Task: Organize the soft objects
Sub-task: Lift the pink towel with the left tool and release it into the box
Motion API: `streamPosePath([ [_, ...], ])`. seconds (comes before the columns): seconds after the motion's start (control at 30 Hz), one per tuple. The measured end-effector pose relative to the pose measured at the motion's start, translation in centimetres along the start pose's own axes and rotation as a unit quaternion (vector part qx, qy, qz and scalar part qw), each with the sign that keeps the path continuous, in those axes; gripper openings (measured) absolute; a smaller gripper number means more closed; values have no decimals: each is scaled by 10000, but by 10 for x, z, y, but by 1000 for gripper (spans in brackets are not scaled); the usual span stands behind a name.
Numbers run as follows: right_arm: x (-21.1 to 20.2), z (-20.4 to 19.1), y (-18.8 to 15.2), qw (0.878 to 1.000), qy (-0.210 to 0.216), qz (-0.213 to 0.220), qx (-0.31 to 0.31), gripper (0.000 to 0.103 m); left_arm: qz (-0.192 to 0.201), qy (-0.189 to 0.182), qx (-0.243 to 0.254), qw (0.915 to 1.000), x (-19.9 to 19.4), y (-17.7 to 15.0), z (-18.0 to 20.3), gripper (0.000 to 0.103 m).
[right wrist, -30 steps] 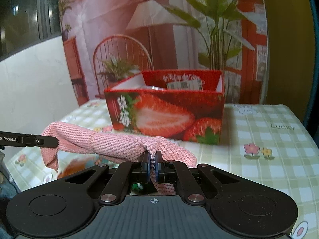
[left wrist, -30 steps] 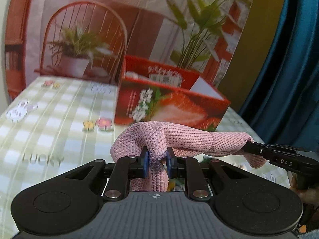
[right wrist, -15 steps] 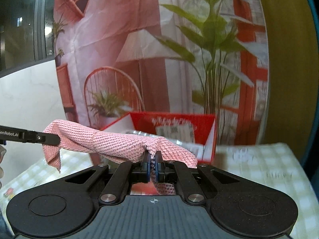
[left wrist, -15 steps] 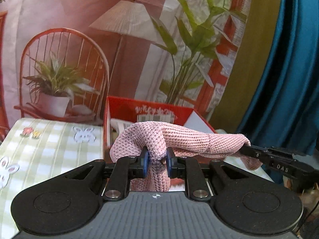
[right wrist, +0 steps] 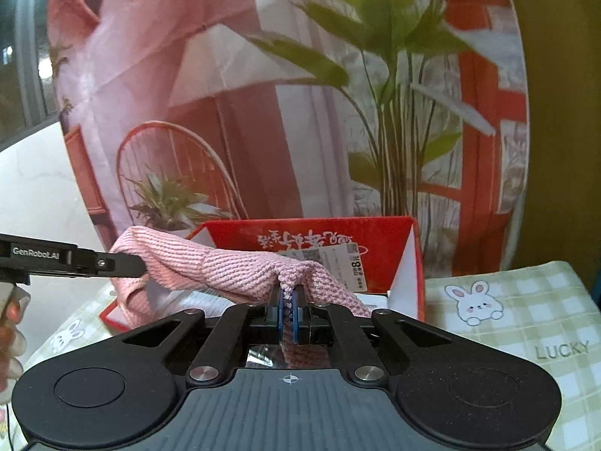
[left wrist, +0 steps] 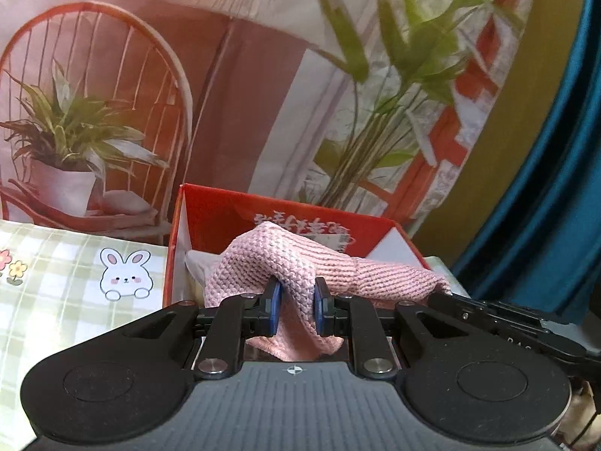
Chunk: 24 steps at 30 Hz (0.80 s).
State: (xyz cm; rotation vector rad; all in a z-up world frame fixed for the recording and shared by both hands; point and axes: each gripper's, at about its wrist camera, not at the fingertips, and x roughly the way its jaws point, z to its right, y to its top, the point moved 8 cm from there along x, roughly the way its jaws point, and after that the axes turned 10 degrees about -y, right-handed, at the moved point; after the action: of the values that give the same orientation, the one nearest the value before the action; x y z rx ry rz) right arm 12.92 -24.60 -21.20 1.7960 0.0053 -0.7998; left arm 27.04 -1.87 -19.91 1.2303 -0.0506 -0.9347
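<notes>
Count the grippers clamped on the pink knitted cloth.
2. The left gripper pinches one end of the pink knitted cloth; the right gripper pinches the other end, holding it stretched above the red box.

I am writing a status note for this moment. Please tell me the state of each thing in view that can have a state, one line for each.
pink knitted cloth: lifted, stretched between both grippers, over the box opening.
left gripper: shut on one end of the cloth.
right gripper: shut on the other end.
red strawberry box: open at the top, standing on the tablecloth, something pale inside.
checked tablecloth: spread flat under the box.
</notes>
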Motion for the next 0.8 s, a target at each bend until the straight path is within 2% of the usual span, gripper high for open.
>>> streamPosePath([
  [0.27, 59, 10, 12, 9983, -296, -428, 273, 4, -227, 187, 105, 9995, 43, 13, -20, 19],
  [0.4, 80, 20, 16, 9954, -444, -605, 602, 4, -299, 227, 115, 9992, 58, 17, -27, 20],
  [0.47, 88, 24, 17, 9932, -495, -688, 795, 4, -334, 240, 151, 9990, 61, 18, -28, 26],
  [0.53, 95, 26, 16, 9920, -536, -746, 868, 5, -324, 252, 190, 9990, 62, 19, -28, 41],
  [0.57, 97, 25, 16, 9920, -539, -762, 852, 5, -304, 237, 226, 9990, 61, 20, -28, 44],
  [0.63, 100, 21, 16, 9929, -565, -772, 712, 16, -276, 211, 310, 9989, 59, 21, -26, 54],
  [0.7, 100, 16, 17, 9944, -548, -714, 546, 26, -265, 186, 402, 9987, 56, 22, -23, 57],
  [0.8, 96, 10, 20, 9956, -533, -659, 400, 30, -264, 187, 433, 9985, 50, 19, -21, 63],
])
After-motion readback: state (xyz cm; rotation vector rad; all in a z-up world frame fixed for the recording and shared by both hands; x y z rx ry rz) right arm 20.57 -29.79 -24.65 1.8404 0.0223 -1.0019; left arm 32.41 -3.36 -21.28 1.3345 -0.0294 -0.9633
